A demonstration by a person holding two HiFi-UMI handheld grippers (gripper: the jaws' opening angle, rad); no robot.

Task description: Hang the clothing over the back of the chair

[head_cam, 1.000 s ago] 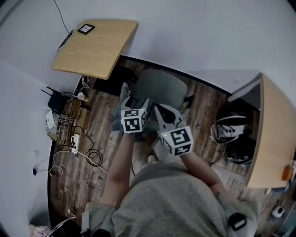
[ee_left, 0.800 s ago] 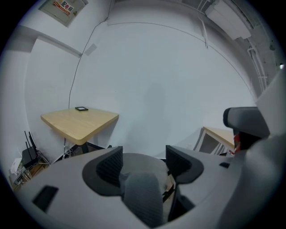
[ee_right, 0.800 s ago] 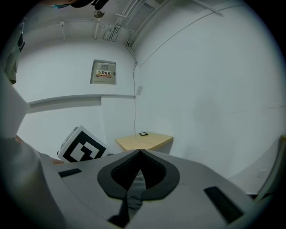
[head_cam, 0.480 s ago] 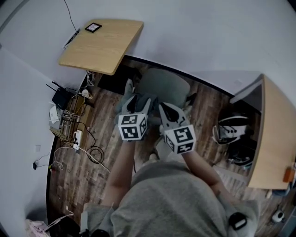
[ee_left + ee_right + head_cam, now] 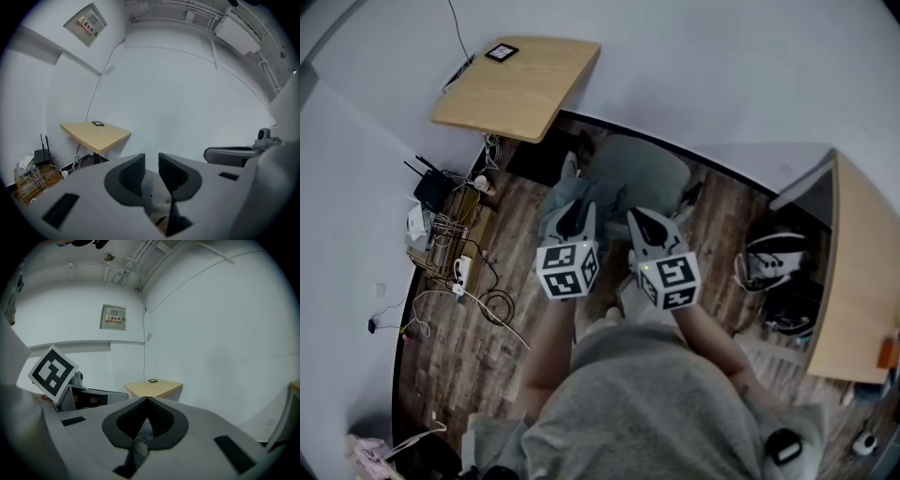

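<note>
A blue-grey denim garment (image 5: 581, 194) hangs bunched between my two grippers, in front of the grey-green chair (image 5: 642, 169). My left gripper (image 5: 574, 210) points toward the chair. Its jaws (image 5: 151, 161) are closing with a narrow gap still at the tips, and a strip of the garment (image 5: 152, 200) lies low between them. My right gripper (image 5: 640, 219) is beside it on the right. In the right gripper view this gripper (image 5: 147, 401) has its tips together, shut on a fold of the garment (image 5: 138, 445) that hangs below them.
A light wooden table (image 5: 516, 89) with a small dark tablet (image 5: 502, 52) stands against the wall at the back left. A router and tangled cables (image 5: 441, 230) lie on the floor at left. A wooden desk (image 5: 862, 272) and a dark bag (image 5: 773, 267) are at right.
Both grippers have risen slightly and drawn back from the chair with the garment, the left one more. The garment now hangs higher in front of the chair.
</note>
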